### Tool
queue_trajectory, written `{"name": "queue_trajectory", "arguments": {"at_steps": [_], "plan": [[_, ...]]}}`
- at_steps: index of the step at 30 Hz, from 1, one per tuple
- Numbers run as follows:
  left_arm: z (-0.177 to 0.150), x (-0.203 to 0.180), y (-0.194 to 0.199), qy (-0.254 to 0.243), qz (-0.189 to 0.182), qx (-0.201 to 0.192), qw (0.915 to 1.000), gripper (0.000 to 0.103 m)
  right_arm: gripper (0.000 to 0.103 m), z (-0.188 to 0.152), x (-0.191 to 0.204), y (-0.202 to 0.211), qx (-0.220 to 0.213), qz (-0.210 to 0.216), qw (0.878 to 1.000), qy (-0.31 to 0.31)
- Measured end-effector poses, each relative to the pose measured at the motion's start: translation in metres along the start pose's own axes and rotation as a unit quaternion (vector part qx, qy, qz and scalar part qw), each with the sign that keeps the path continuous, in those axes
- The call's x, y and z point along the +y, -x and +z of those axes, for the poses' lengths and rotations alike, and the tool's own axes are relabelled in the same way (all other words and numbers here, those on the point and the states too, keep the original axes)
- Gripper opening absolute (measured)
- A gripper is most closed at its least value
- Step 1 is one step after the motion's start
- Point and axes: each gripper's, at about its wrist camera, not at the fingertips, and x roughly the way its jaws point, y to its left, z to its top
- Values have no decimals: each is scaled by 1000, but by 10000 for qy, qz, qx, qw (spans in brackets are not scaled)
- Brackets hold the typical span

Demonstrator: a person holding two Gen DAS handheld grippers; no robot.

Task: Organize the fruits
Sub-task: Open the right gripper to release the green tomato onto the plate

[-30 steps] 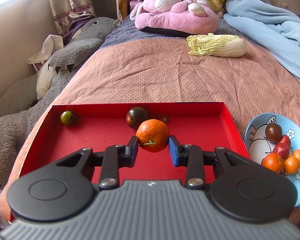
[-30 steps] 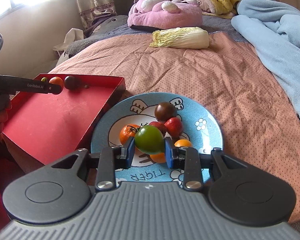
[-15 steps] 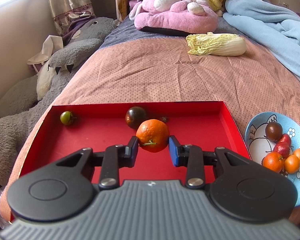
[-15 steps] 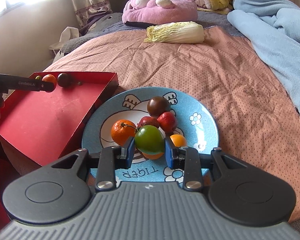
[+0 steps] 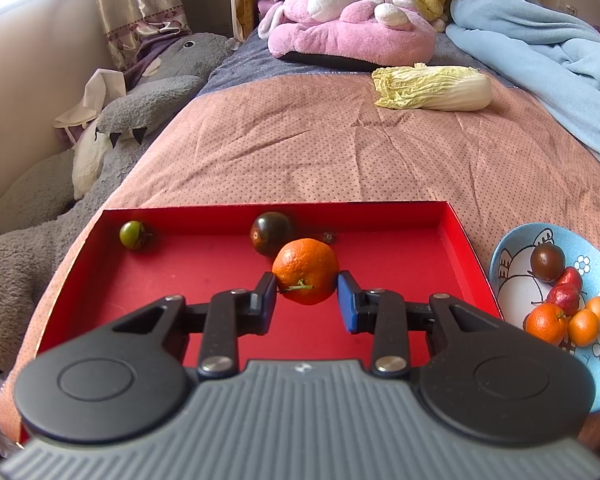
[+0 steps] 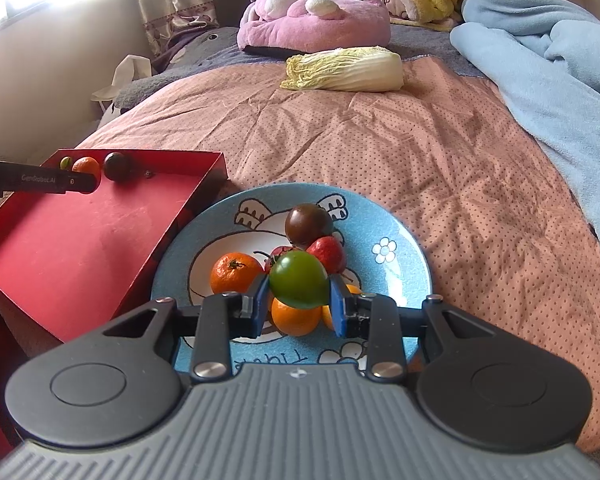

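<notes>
On a bed covered with a dotted pink quilt (image 5: 340, 152), a shallow red cardboard tray (image 5: 400, 256) lay just beside a round blue ceramic plate printed with a cartoon animal (image 6: 396, 224), the two containers between which fruit was being sorted. The tray held a dark purple-brown tomato (image 5: 271, 233) by its far wall and a small green tomato (image 5: 132, 234) near its far left corner, while the plate carried another dark tomato (image 6: 308, 222), a stemmed orange mandarin (image 6: 234, 272), red strawberries (image 6: 327, 252) and smaller orange fruit half hidden under the tool. The left hand-held gripper (image 5: 306, 298) was over the tray with its blue pads against the sides of a round orange mandarin (image 5: 305, 270), pinching it; whether the fruit was resting on the tray floor could not be told. The right hand-held gripper (image 6: 299, 306) was pinching a glossy green tomato (image 6: 299, 279) above the pile on the plate. The step in hand appeared to be a transfer from plate to tray. The next move likely called for the left tool to open and back away without nudging the dark tomato just behind, and for the right to carry its tomato across the tray's near wall.
</notes>
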Motion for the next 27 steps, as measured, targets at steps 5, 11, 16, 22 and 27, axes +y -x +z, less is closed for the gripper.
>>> {"name": "queue_trajectory", "arguments": {"at_steps": [5,11,16,22,27], "plan": [[0,-1,-1,-31,-16,4,10000,36,37,1,-1,1,-29,-9,10000,-29],[1,-2,-1,-33,1,8,10000,36,59,2,-2,7,-174,-34,9998,-90],[0,-2,1,-57,-3,-13,10000,36,59,1,2,16,-204,57,9998,-11],[-3,-12,10,-101,-140,-91,9998,36,59,-8,7,24,-142,170,9997,79],[-6,-25,16,-199,-302,-135,9993,36,59,-16,11,28,-88,222,9997,112]]}}
